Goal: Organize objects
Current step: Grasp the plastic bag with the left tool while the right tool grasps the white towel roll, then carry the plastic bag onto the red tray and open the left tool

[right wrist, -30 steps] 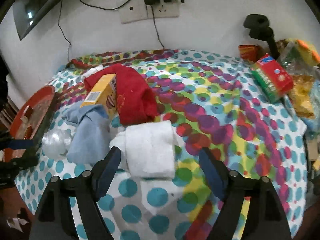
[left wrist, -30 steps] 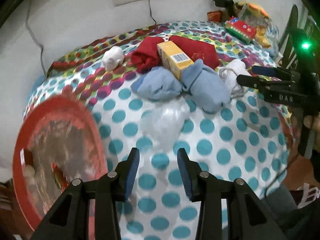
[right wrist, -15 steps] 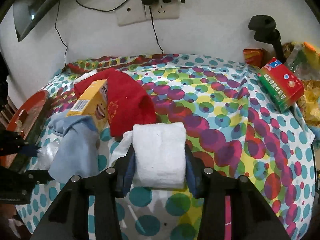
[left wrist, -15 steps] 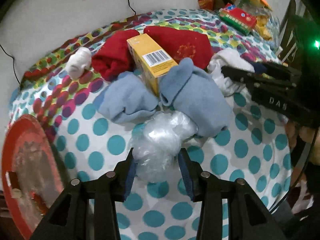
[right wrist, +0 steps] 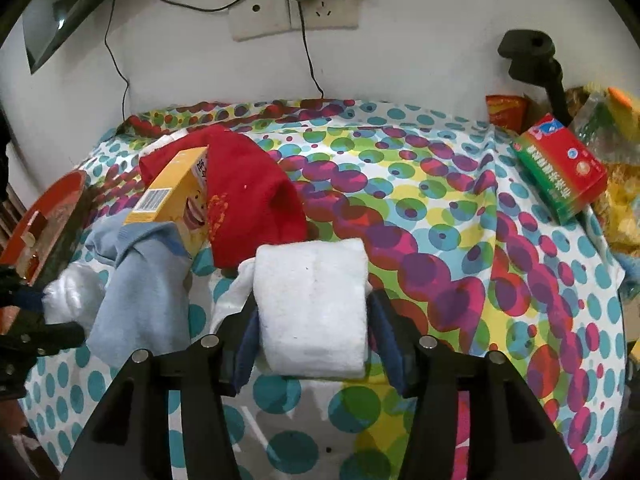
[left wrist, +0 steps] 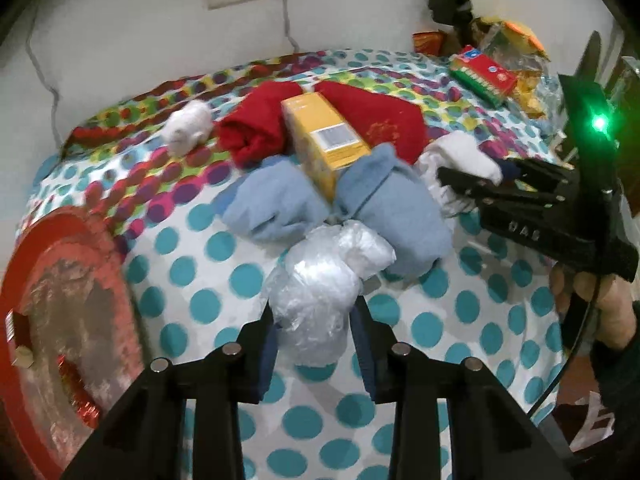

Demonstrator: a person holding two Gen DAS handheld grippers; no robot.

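**Both tools on their first picks, the pile barely touched**

The crumpled clear plastic bag (left wrist: 320,292) sits on the near part of the table (left wrist: 192,272), just in front of the two blue cloths (left wrist: 384,208). The left tool (left wrist: 314,344) has its jaws closing on the bag, pads pressing its sides. A little to the right, the folded white towel (right wrist: 314,308) lies against the red cloth (right wrist: 248,196), and the right tool (right wrist: 312,340) is clamped on it, both pads snug on its flanks. Whether either bundle has left the tablecloth, I cannot tell.

Behind them the yellow box (left wrist: 324,140) is wedged among the red and blue cloths, with a small white bundle (left wrist: 188,128) further left. A red tray (left wrist: 48,320) waits at the near left edge; a red-and-green box (right wrist: 560,164) and snack packets crowd the far right.

To my eye the sorting has hardly begun: two items gripped, nothing yet placed, the heap still tangled.
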